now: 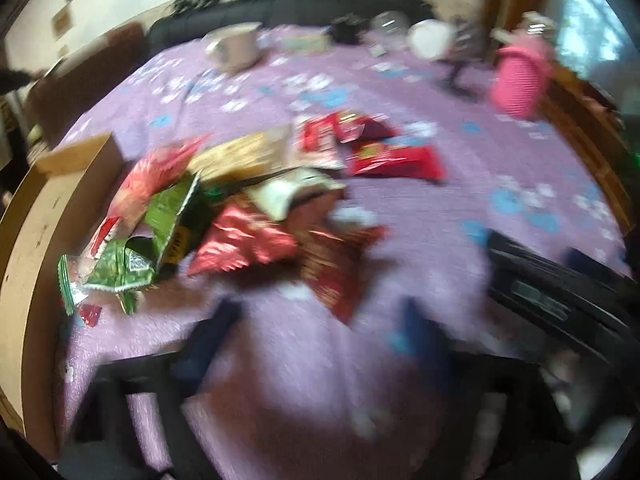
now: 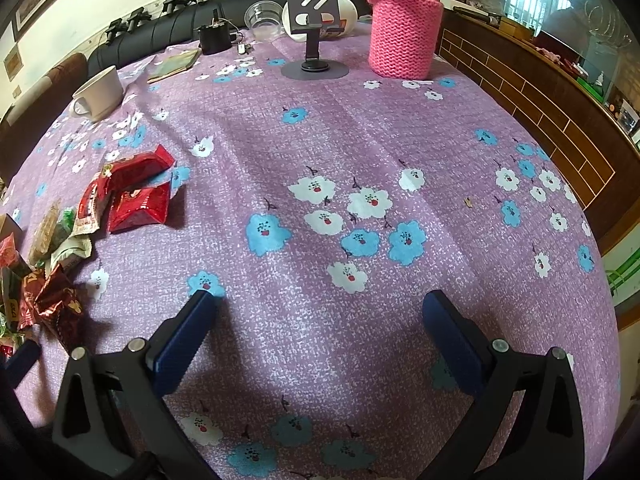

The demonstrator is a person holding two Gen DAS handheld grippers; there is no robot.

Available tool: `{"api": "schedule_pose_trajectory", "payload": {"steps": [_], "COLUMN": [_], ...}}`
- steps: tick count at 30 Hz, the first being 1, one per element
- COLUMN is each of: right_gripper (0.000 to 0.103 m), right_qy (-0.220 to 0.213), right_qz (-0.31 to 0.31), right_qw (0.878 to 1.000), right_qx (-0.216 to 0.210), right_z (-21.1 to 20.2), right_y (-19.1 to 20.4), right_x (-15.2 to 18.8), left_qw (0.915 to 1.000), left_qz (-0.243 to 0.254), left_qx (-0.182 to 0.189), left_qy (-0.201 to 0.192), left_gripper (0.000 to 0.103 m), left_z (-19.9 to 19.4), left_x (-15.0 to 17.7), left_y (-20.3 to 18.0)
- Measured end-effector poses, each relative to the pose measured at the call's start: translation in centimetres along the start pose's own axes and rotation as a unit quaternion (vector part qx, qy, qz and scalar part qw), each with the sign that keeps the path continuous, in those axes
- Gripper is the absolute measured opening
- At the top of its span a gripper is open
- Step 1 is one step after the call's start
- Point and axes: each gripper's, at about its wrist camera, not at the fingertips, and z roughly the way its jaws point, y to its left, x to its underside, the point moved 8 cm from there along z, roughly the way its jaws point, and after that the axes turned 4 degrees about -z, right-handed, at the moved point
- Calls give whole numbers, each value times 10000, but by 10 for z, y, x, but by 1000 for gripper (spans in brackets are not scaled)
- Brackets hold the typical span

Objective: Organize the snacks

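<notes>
- Foil and plastic film make up the snack packets point(image 1: 224, 216), heaped on the purple flowered tablecloth point(image 2: 320, 140) just beside a cardboard box point(image 1: 60, 200) at the table's left edge.
- Handling judgement: the packets look light, soft and crinkly, with slick surfaces, and the contents may crush under a hard squeeze.
- Recommended hold: a flat sealed end or a corner of the film, not the puffed middle (a full pouch is likely to slip between the pads).
- Two red packets point(image 2: 136, 192) lie apart from the heap, toward the table centre. In the right wrist view their long axes run roughly from lower left to upper right, one partly over the other.
- Packets within the heap point many ways. The left wrist view is badly blurred, so individual axes there cannot be read reliably.
- The left gripper point(image 1: 320, 320) hovers near the heap's near edge, fingers spread apart and empty.
- The right gripper point(image 2: 320, 308) is released over bare cloth, well apart from the snacks, holding nothing.
- A pink knitted sleeve point(image 2: 404, 36) and a white mug point(image 2: 100, 92) stand at the far side, clear of the work.
</notes>
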Motion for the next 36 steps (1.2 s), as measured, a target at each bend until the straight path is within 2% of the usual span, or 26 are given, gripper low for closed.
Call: {"api": "schedule_pose_trajectory", "payload": {"steps": [2,4,7,10,12,13,15,16,17,18,19,21,22,24,26,28,33,36], "right_gripper": [103,103,103,103,103,103,101,93,72,66,67,67,67,67,67,67,67,67], "right_qy": [-1,-2,-5,16,57,88,181,197,137,24,-164,-553,-578,-502,-451,-475,-368,-332], "right_qz": [-12,-26,-59,-148,-231,-292,-445,-468,-487,-523,-585,-973,-1111,-1387,-1612,-1812,-2107,-2274], "right_qw": [10000,10000,10000,9999,9997,9995,9987,9985,9984,9979,9966,9884,9852,9764,9696,9661,9529,9490], "right_qx": [-10,-23,-41,-77,-92,-116,-170,-191,-261,-384,-561,-1026,-1166,-1580,-1785,-1775,-2151,-2159], "right_z": [0,0,0,-1,-1,-1,-2,-6,-13,-23,-35,-65,-71,-79,-79,-75,-78,-71], "right_y": [0,1,2,3,4,5,5,6,8,13,21,53,65,98,125,146,199,229], "right_x": [0,1,1,3,4,4,4,3,1,-2,-7,-17,-19,-20,-23,-27,-33,-40], "left_qw": [9992,9958,9879,9845,9873,9892,9888,9876,9857,9841,9827,9809,9802,9798,9790,9779,9770,9765], "left_qz": [93,212,341,242,-1,-225,-571,-722,-872,-968,-1031,-1074,-1077,-1072,-1083,-1118,-1167,-1175], "left_qx": [328,549,580,552,478,325,215,266,371,475,581,791,910,1018,1075,1166,1290,1354], "left_qy": [-217,-704,-1399,-1647,-1517,-1415,-1362,-1371,-1394,-1413,-1422,-1419,-1387,-1350,-1350,-1328,-1237,-1198], "left_gripper": [59,60,63,84,84,84,81,81,80,75,72,55,54,54,54,56,56,56], "left_z": [-25,-62,-116,-140,-141,-139,-137,-136,-136,-136,-135,-134,-132,-132,-132,-134,-132,-129], "left_x": [2,-1,-4,-5,-1,3,11,13,17,20,22,26,27,30,32,38,46,48], "left_y": [-6,-3,18,53,87,108,140,153,165,172,176,175,174,170,168,171,178,176]}}
